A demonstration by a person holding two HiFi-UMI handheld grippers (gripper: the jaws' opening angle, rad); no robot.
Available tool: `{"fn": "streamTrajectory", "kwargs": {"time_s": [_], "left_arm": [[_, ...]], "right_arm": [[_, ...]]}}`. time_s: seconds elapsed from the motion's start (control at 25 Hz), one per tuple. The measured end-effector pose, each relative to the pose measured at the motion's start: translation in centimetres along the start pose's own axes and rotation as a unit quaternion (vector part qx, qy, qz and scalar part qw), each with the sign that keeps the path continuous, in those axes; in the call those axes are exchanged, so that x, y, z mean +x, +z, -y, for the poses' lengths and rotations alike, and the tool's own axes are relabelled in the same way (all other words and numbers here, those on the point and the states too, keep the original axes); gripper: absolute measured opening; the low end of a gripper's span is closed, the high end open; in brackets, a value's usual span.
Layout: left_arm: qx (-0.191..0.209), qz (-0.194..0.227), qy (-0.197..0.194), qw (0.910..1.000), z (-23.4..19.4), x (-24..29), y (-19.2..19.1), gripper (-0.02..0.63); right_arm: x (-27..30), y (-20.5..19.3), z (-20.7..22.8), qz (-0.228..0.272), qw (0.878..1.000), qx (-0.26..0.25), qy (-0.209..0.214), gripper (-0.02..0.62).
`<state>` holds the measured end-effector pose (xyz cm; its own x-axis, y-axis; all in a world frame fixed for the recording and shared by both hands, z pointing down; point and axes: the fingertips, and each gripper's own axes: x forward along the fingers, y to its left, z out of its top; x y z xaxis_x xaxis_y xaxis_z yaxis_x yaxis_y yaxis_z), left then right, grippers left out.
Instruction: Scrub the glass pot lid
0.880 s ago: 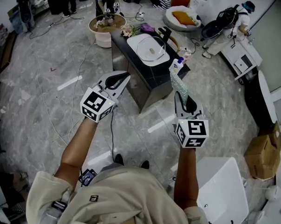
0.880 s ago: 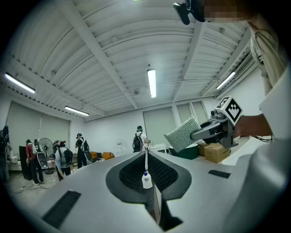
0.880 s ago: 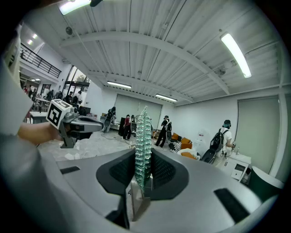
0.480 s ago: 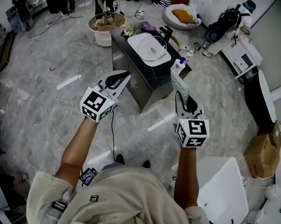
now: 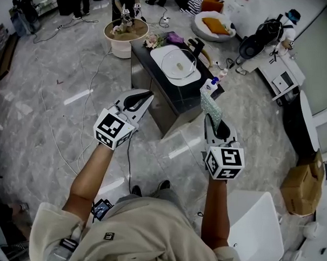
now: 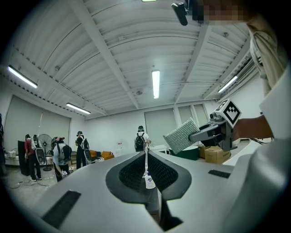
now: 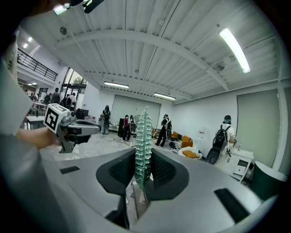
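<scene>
The glass pot lid (image 5: 178, 63) lies in a white basin (image 5: 159, 52) on the dark table (image 5: 178, 98), well apart from both grippers, and no scrubbing looks to have begun. The right gripper (image 5: 211, 117) has its jaws clamped on a green scrub pad (image 5: 210, 104), while the left gripper (image 5: 146, 94) has its jaws closed on nothing. Reaching the lid, steadying it and scrubbing it are all left to do.

The scrub pad (image 5: 211, 105) is glittery green, the counter (image 5: 178, 101) black, the tray (image 5: 156, 52) white, the floor (image 5: 45, 111) grey marble.
</scene>
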<state>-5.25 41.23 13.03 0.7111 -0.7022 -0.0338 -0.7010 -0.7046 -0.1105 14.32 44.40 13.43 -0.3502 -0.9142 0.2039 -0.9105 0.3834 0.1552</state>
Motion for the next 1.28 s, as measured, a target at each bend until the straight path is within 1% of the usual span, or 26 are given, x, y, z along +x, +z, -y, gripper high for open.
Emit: {"fn": "streamTrajectory", "kwargs": {"time_s": [0.28,0.52,0.88,1.08,1.28], "left_arm": [[0.001,-0.02,0.01,0.9998,-1.1,3.5,-1.6,0.029],[0.005,-0.041,0.042,0.9982,-3.8,8.3,-2.2,0.029],[0.014,-0.068,0.085,0.994,-6.5,16.5,-3.8,0.029],[0.016,-0.075,0.092,0.9928,-7.7,20.7,-4.2,0.029],[0.017,-0.075,0.1,0.992,-8.9,23.8,-4.3,0.029]], "right_arm": [[3.9,-0.3,3.1,0.012,1.0,0.012,0.017,0.086],[10.0,-0.5,7.0,0.017,0.998,0.02,0.052,0.086],[19.1,-1.1,13.3,0.028,0.993,0.025,0.109,0.086],[22.4,-1.6,16.4,0.026,0.992,0.029,0.121,0.086],[24.9,-1.5,18.8,0.03,0.991,0.032,0.126,0.086]]}}
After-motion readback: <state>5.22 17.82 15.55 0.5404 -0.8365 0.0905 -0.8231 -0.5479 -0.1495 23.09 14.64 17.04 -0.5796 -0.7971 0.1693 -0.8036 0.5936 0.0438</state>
